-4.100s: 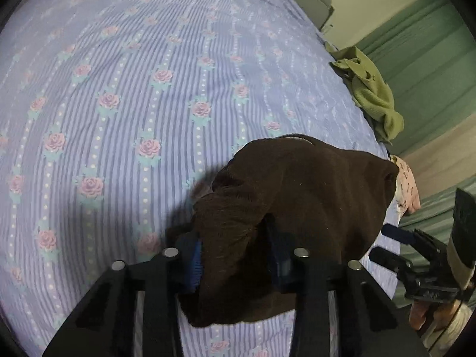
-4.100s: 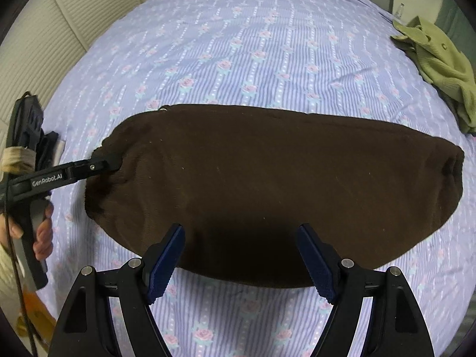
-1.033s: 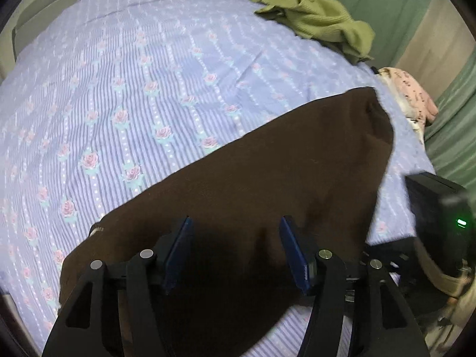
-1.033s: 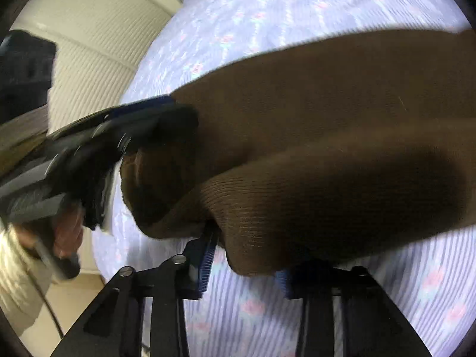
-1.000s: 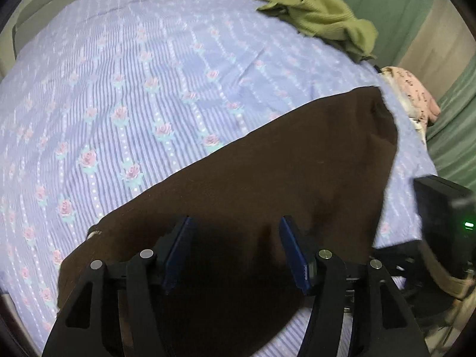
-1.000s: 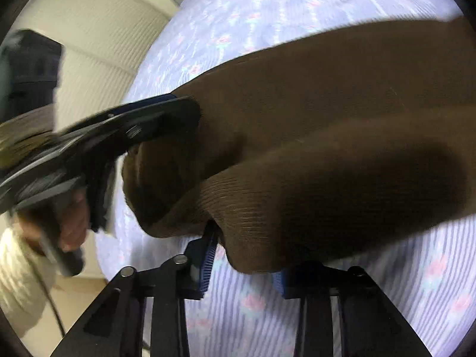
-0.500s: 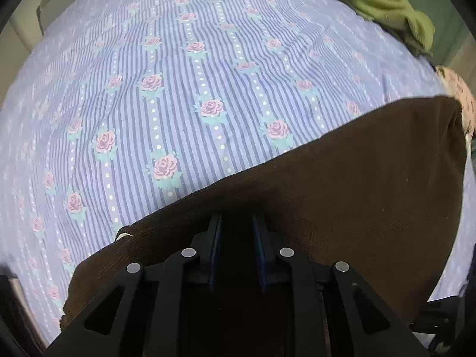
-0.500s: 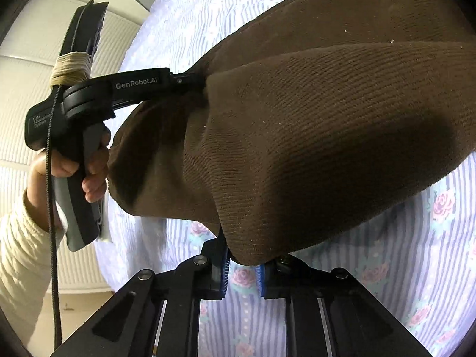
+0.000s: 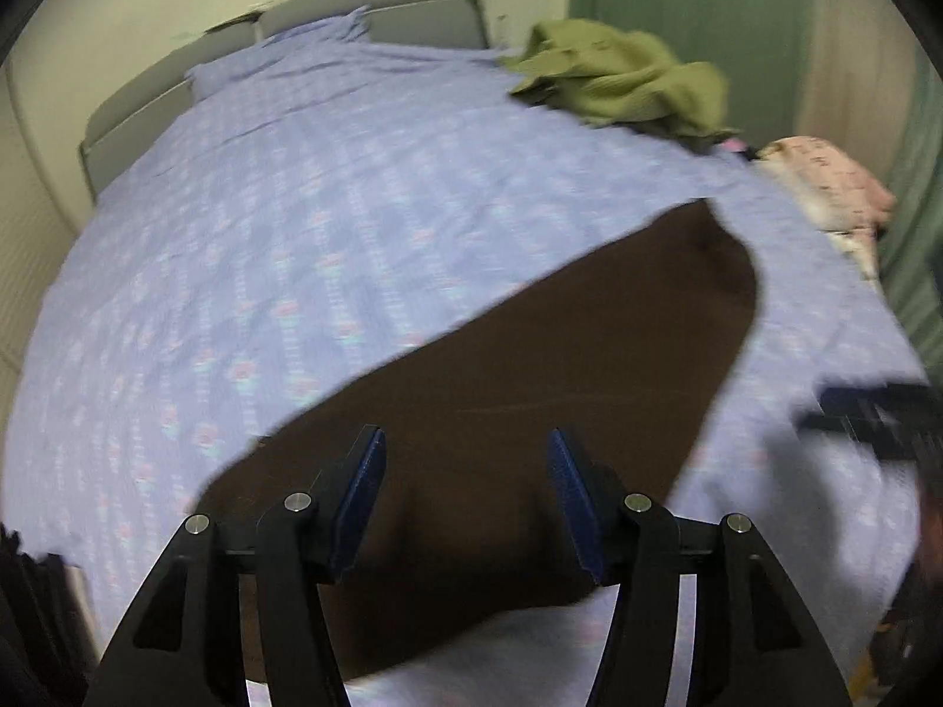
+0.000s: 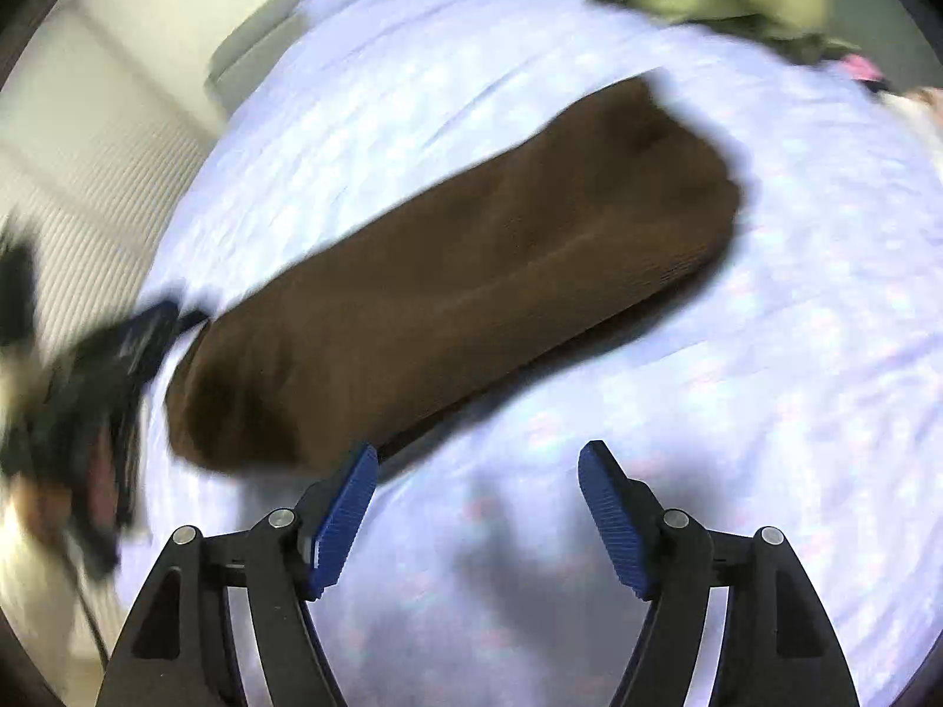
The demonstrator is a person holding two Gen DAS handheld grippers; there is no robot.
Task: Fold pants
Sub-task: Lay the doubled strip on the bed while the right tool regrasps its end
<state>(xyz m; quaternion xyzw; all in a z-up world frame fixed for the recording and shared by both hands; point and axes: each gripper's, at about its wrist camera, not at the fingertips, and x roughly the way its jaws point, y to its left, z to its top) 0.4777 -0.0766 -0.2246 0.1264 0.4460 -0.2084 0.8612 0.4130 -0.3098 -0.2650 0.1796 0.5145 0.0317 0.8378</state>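
The brown pants (image 9: 530,377) lie folded into a long narrow band on the bed. In the right wrist view the pants (image 10: 471,271) run from lower left to upper right. My left gripper (image 9: 465,495) hangs above the pants' near end, its jaws opening, and its blue pads do not press on the cloth. My right gripper (image 10: 477,506) is over bare sheet just right of the pants' near end, its jaws opening with nothing between them. The left gripper (image 10: 112,353) shows blurred at the left of the right wrist view.
The bed carries a lilac striped sheet with roses (image 9: 294,235). A green garment (image 9: 625,82) lies at the far right corner, a pink cloth (image 9: 825,182) beside it. A grey headboard (image 9: 365,17) stands at the far end. Green curtains (image 9: 695,12) hang on the right.
Both grippers were shut on the pants half a second ago; both have let go, opened and pulled up and back. The pants now lie flat on the sheet.
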